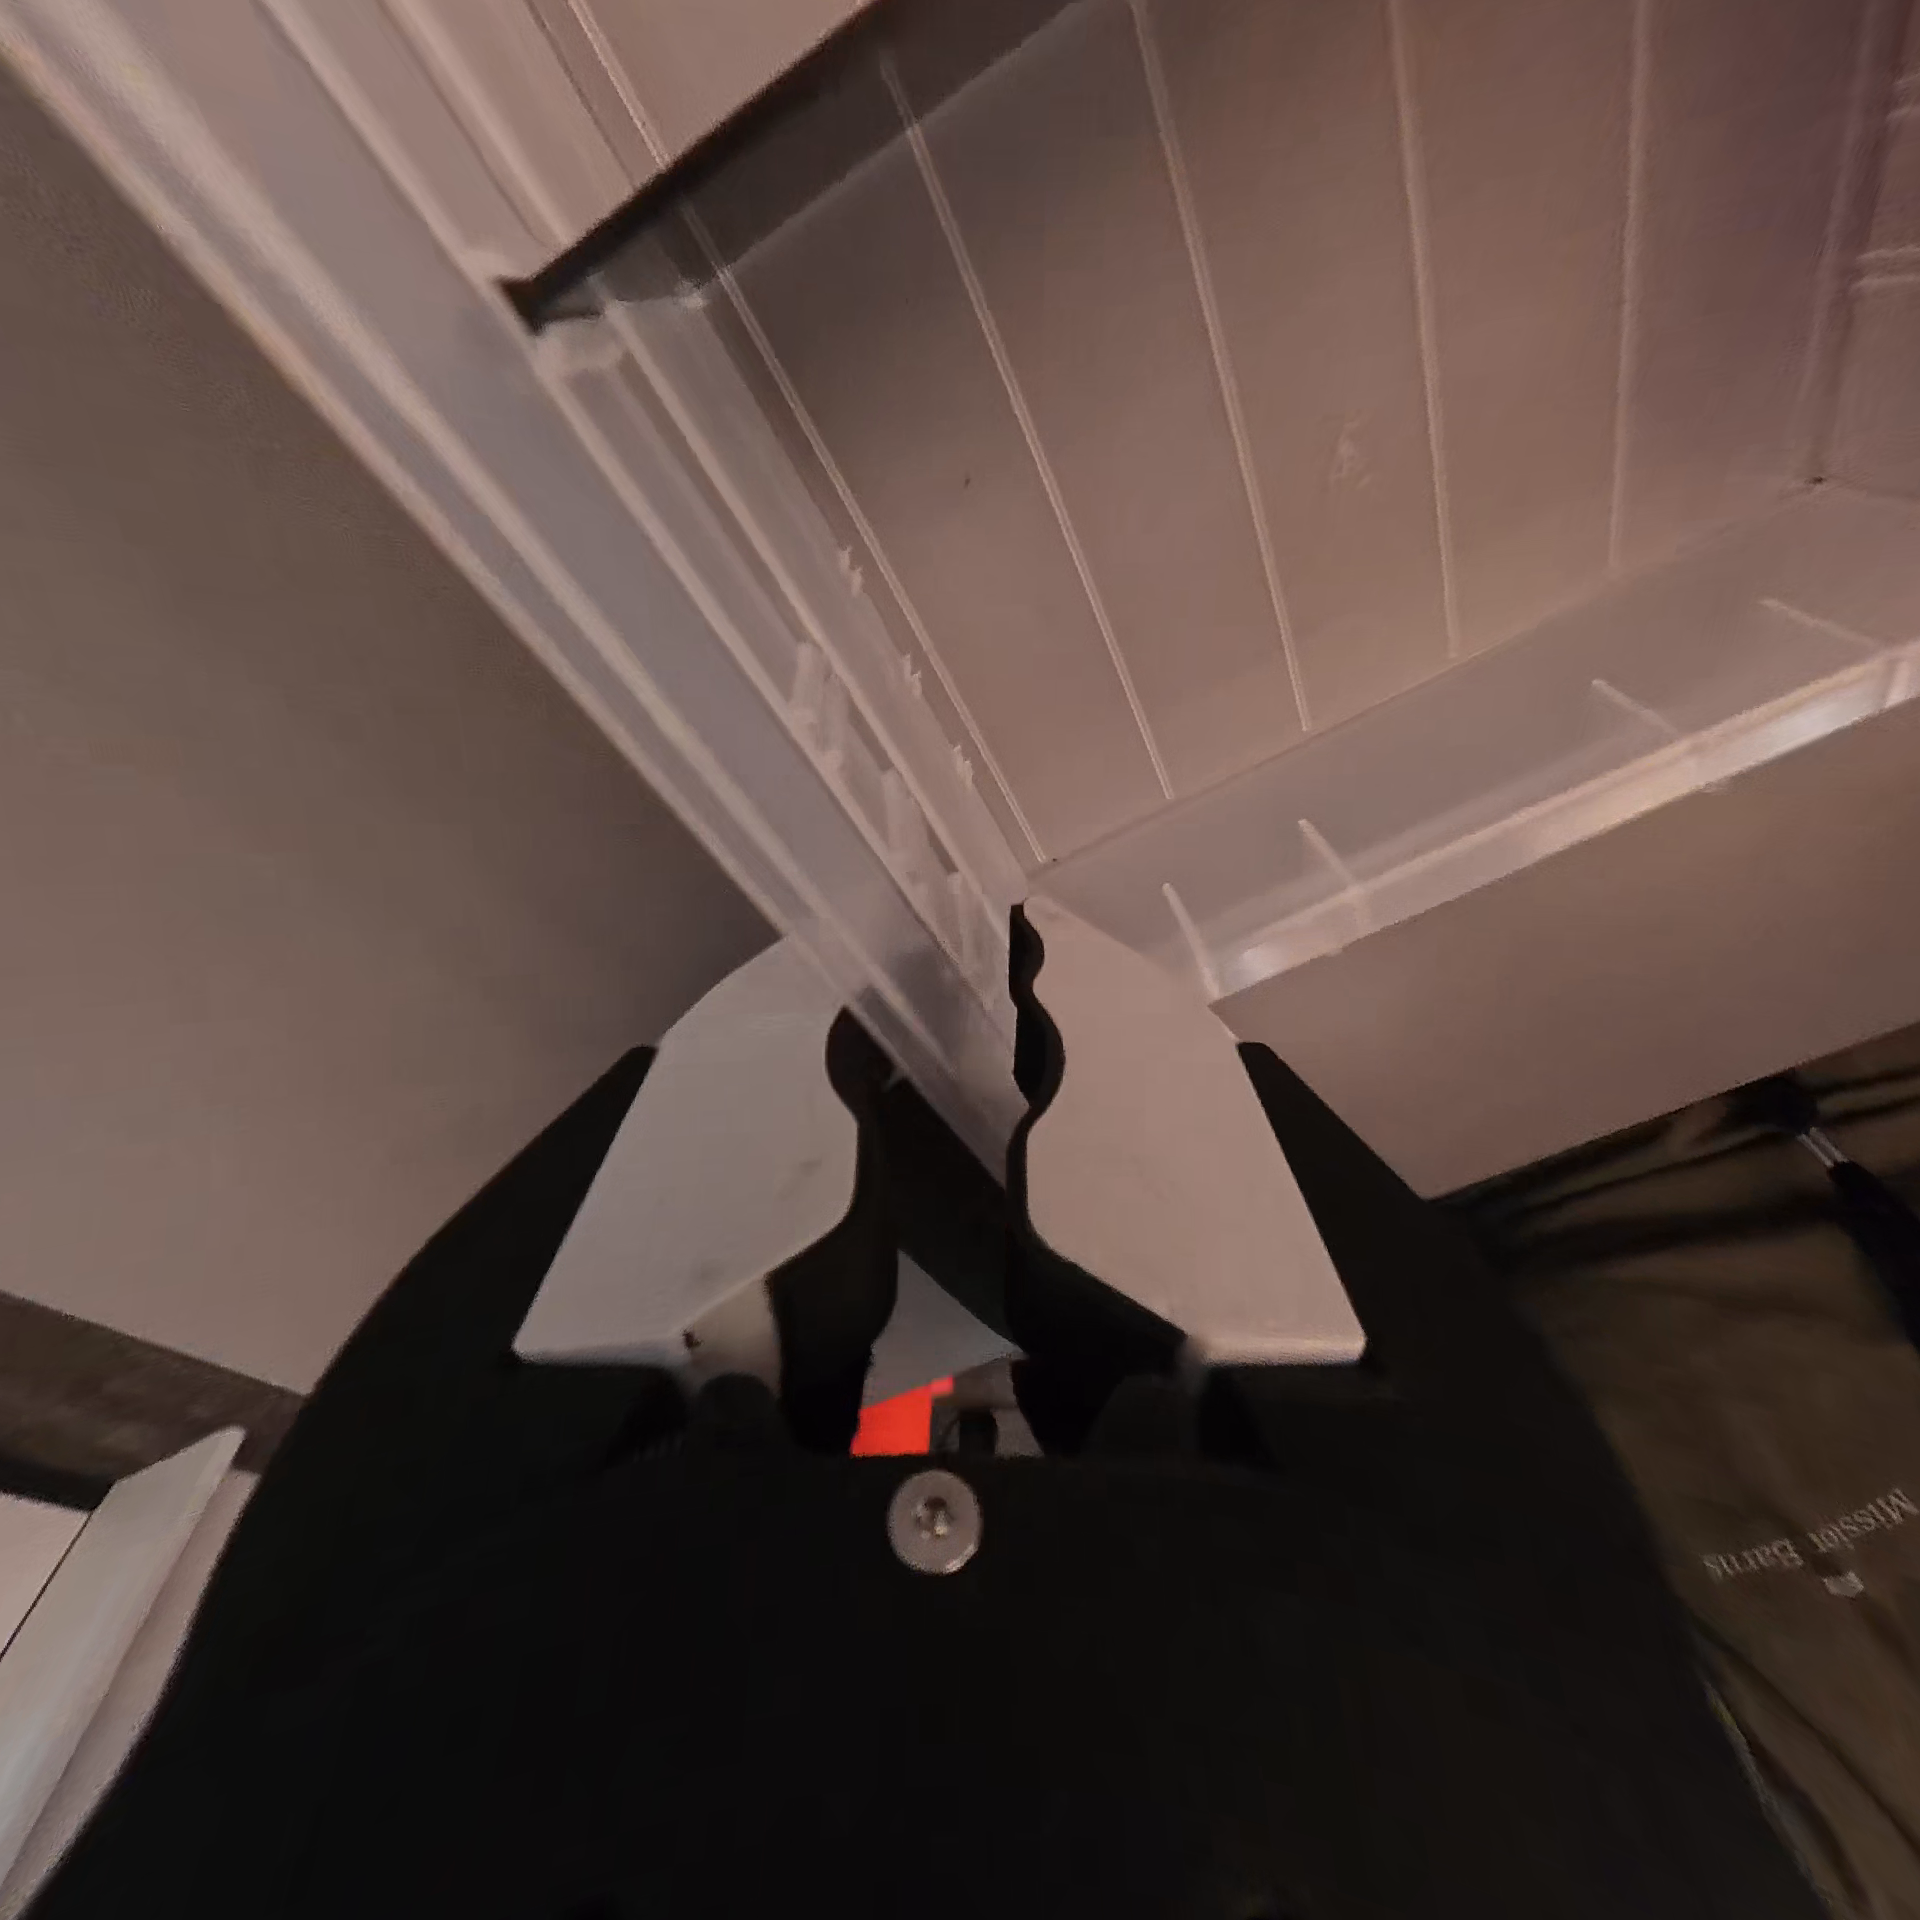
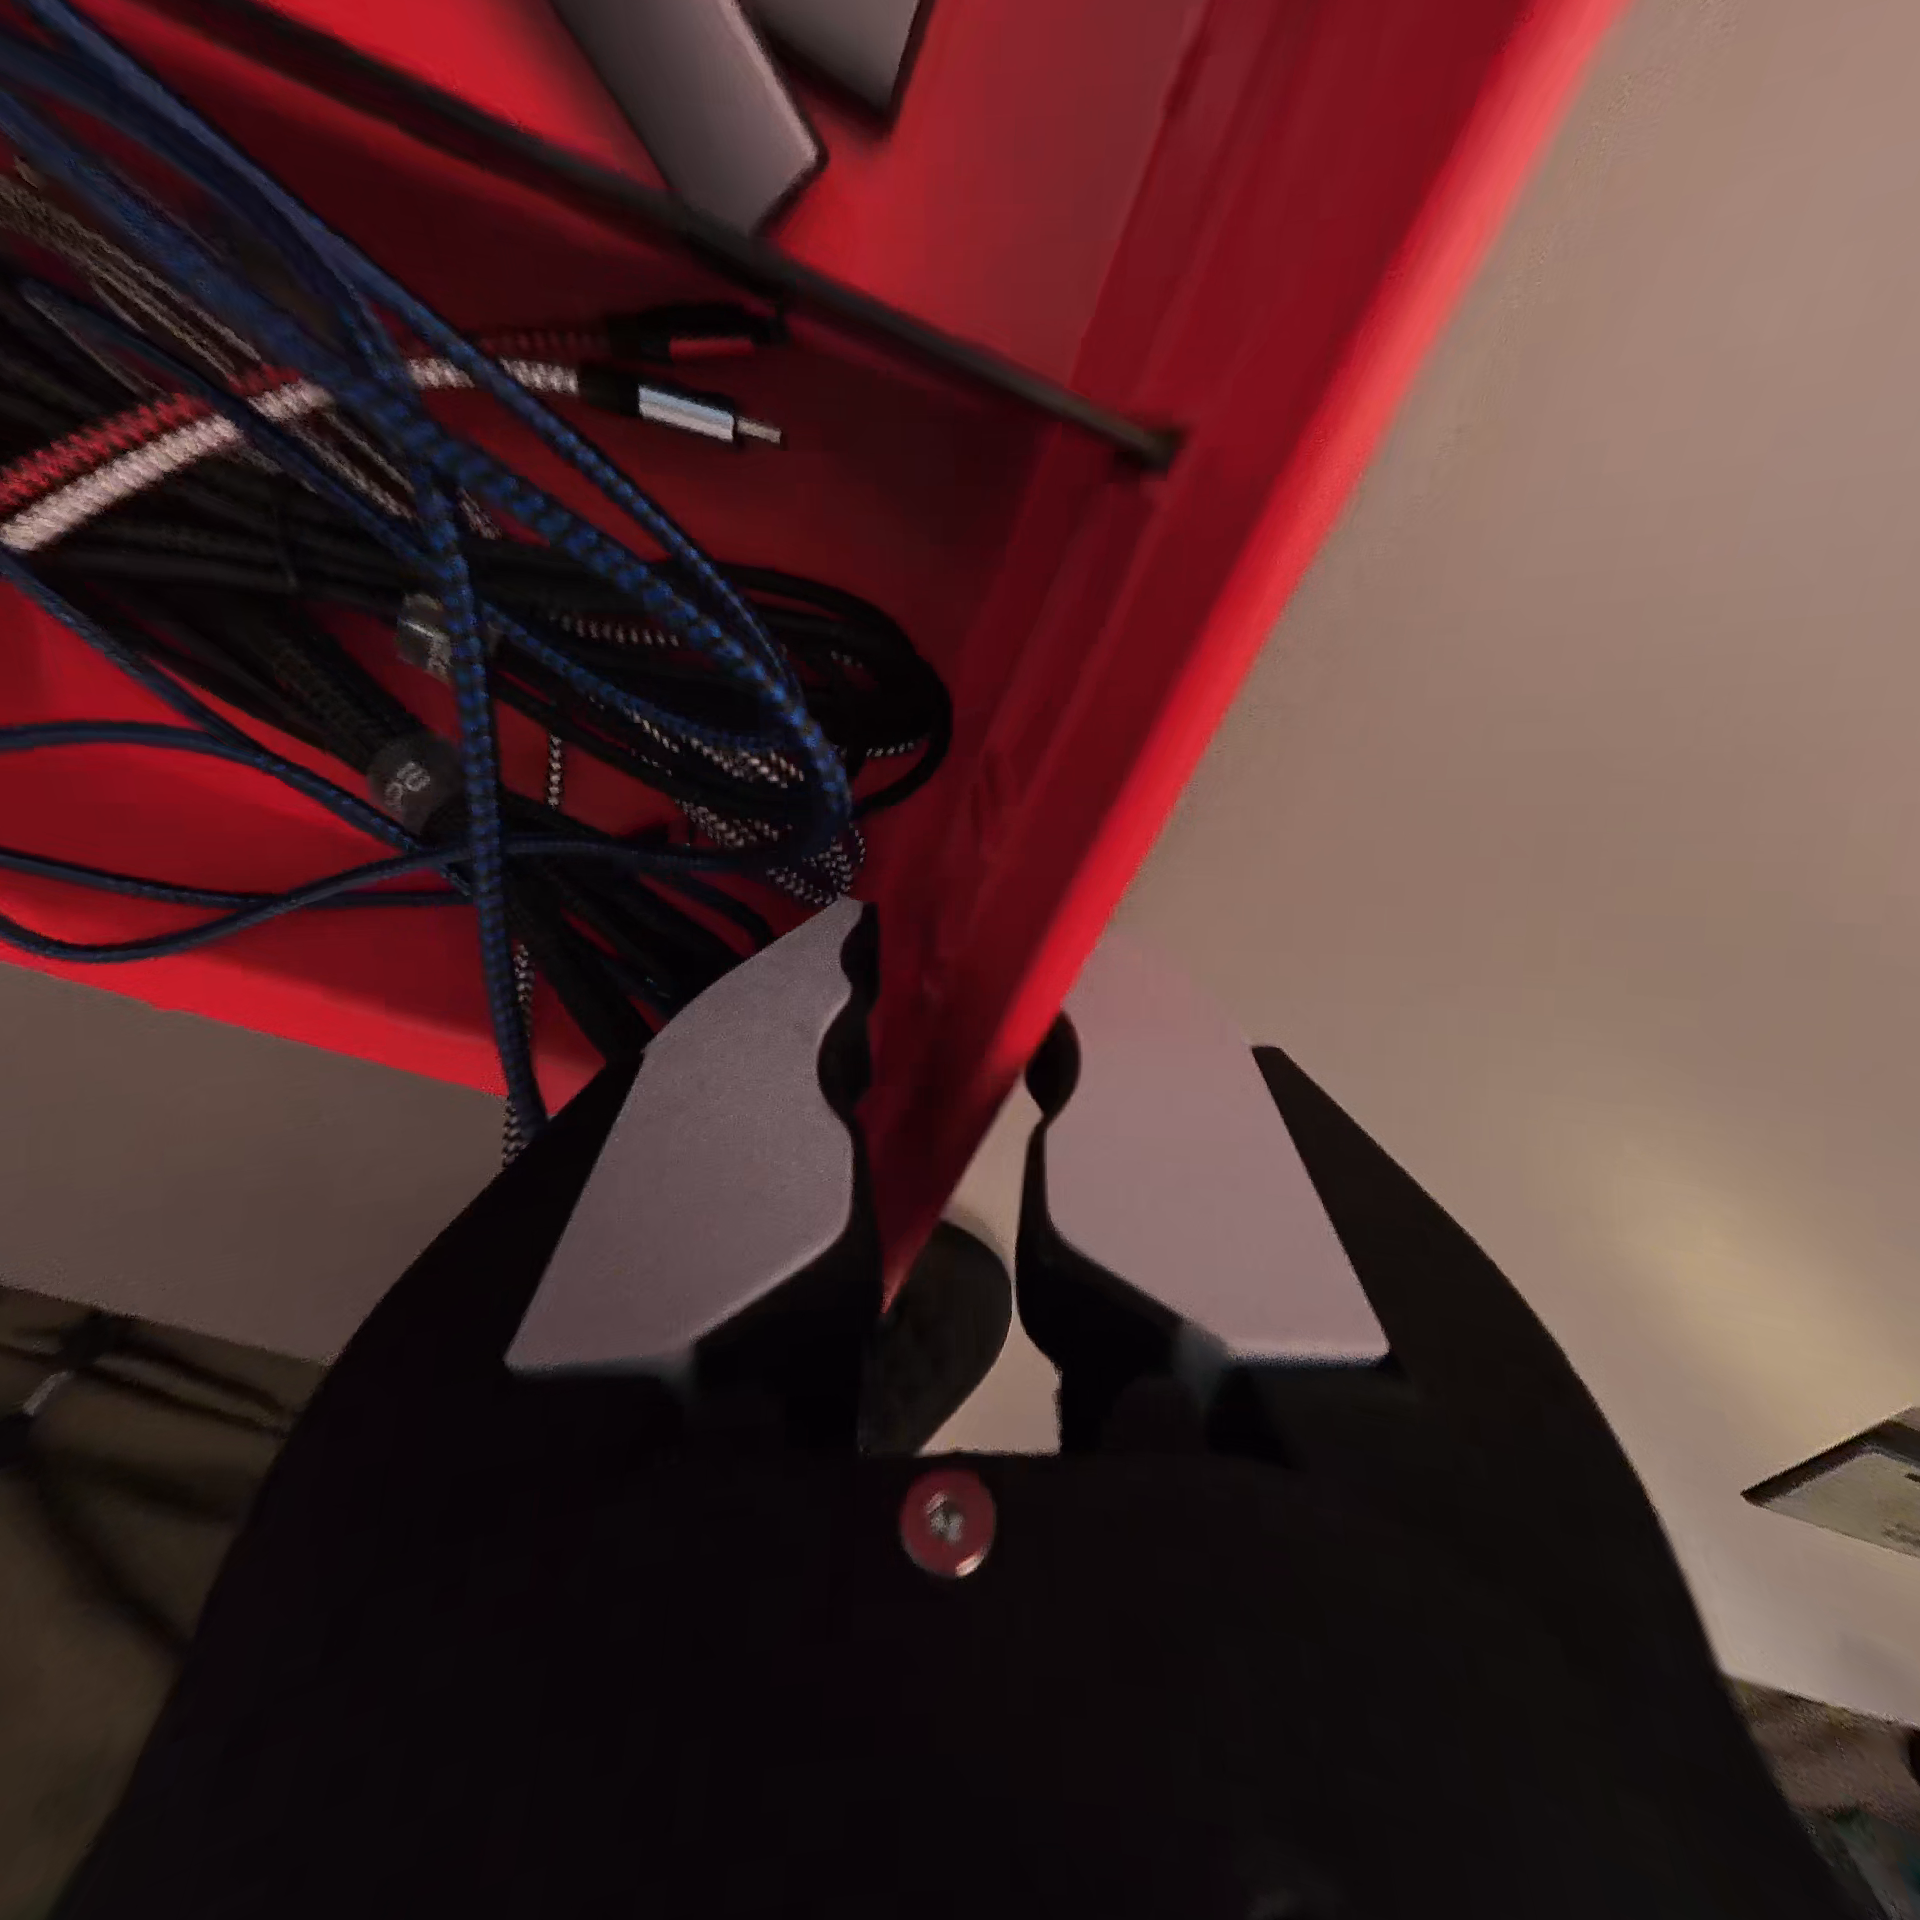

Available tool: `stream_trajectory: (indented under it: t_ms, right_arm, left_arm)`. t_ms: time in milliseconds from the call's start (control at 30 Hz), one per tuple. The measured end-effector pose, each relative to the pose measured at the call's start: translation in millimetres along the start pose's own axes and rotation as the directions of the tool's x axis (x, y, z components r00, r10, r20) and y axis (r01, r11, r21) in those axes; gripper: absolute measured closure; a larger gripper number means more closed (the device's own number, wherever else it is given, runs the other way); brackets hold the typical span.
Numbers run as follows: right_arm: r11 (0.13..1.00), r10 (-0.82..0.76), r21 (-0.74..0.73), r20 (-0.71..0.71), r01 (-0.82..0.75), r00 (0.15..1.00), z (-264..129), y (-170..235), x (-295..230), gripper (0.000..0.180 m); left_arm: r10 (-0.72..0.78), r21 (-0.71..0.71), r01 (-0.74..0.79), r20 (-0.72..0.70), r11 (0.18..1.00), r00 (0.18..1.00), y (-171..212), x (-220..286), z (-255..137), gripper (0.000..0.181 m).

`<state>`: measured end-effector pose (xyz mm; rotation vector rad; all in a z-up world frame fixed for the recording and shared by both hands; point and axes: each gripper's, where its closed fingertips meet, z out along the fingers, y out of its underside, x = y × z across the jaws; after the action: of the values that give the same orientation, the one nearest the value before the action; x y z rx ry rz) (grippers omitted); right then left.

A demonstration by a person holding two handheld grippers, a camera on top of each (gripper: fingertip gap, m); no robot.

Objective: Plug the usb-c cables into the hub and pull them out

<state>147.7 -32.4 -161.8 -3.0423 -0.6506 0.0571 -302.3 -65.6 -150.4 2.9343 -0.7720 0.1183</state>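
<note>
**Both grippers clamped on box walls, cables loose in the red box**

Your left gripper [image 1: 940, 997] has its jaws narrowed onto the side wall of a clear plastic bin [image 1: 1195, 436]; one finger sits outside the wall, the other inside at the near corner. The bin's ribbed floor runs away from you, and it stands on a pale table [image 1: 260, 727]. A dark olive fabric bag [image 1: 1714, 1403] lies at the lower right of that view.

Your right gripper [image 2: 951, 987] is closed in the same way on the side wall of the red box [image 2: 1143, 623], one finger inside, one outside. Within the box lies a tangle of braided usb-c cables [image 2: 582, 665]: blue-and-black ones looped on top, black ones beneath, and a red-and-white one whose silver plug [image 2: 691, 414] lies free on the red floor. A thin black rod [image 2: 831, 281] crosses the box above them. Beyond the rod rests a grey slab [image 2: 717, 114] with rounded corners, likely the hub; you cannot tell for certain, as the view is blurred. No cable is joined to it where you can see
</note>
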Motion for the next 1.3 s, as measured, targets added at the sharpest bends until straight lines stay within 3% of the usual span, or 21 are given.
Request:
stream_trajectory:
  t_ms: [133, 200, 233, 333, 433, 467, 567, 667, 800, 867, 1000, 1200, 1300]
  right_arm:
    - [0.973, 0.047, 0.229, -0.119, -0.019, 0.992, -50, -14, 14, 0.147]
    - [0.911, 0.022, 0.410, -0.159, 0.046, 0.987, -91, -28, 1, 0.147]
    - [0.846, -0.028, 0.520, -0.182, 0.120, 0.983, -114, -39, -14, 0.147]
    - [0.540, -0.177, 0.781, -0.260, 0.314, 0.949, -175, -63, -80, 0.147]
    - [0.331, -0.420, 0.836, -0.285, 0.438, 0.861, -176, -62, -163, 0.137]
    - [0.334, -0.495, 0.832, -0.245, 0.443, 0.834, -164, -62, -187, 0.136]
    - [0.524, -0.586, 0.764, 0.003, 0.376, 0.810, -112, -77, -235, 0.134]
    - [0.716, -0.502, 0.621, 0.140, 0.319, 0.853, -75, -100, -236, 0.140]
    - [0.862, -0.381, 0.433, 0.208, 0.265, 0.901, -55, -110, -229, 0.142]
    - [0.893, -0.360, 0.342, 0.150, 0.293, 0.921, -45, -111, -223, 0.140]
    - [0.947, -0.277, 0.220, 0.196, 0.233, 0.941, -31, -115, -233, 0.139]
    - [0.948, -0.246, 0.245, 0.154, 0.204, 0.957, -28, -148, -247, 0.144]
    - [0.964, -0.211, 0.187, 0.110, 0.188, 0.971, -14, -157, -244, 0.132]
  left_arm:
    - [-0.009, 0.170, 0.003, 0.037, 0.985, 0.999, 0, -6, -32, 0.156]
    - [-0.015, 0.249, 0.002, 0.051, 0.968, 0.999, 4, -7, -49, 0.157]
    - [-0.016, 0.283, -0.002, 0.062, 0.959, 0.998, 5, -7, -56, 0.156]
    - [-0.012, 0.358, -0.018, 0.083, 0.933, 0.996, 11, -7, -74, 0.158]
    - [0.004, 0.404, -0.042, 0.094, 0.914, 0.996, 16, -3, -84, 0.158]
    - [0.014, 0.417, -0.053, 0.096, 0.907, 0.995, 16, -1, -87, 0.159]
    - [0.053, 0.444, -0.095, 0.106, 0.891, 0.993, 16, 5, -93, 0.159]
    - [0.089, 0.449, -0.133, 0.117, 0.884, 0.989, 15, 12, -96, 0.159]
    - [0.134, 0.447, -0.182, 0.137, 0.876, 0.981, 11, 21, -98, 0.159]
    - [0.161, 0.453, -0.211, 0.148, 0.866, 0.976, 8, 27, -100, 0.159]
    - [0.212, 0.468, -0.263, 0.159, 0.844, 0.964, 3, 36, -104, 0.159]
    - [0.235, 0.482, -0.280, 0.152, 0.830, 0.960, 3, 38, -106, 0.160]
    - [0.227, 0.494, -0.269, 0.144, 0.827, 0.963, 5, 35, -108, 0.160]
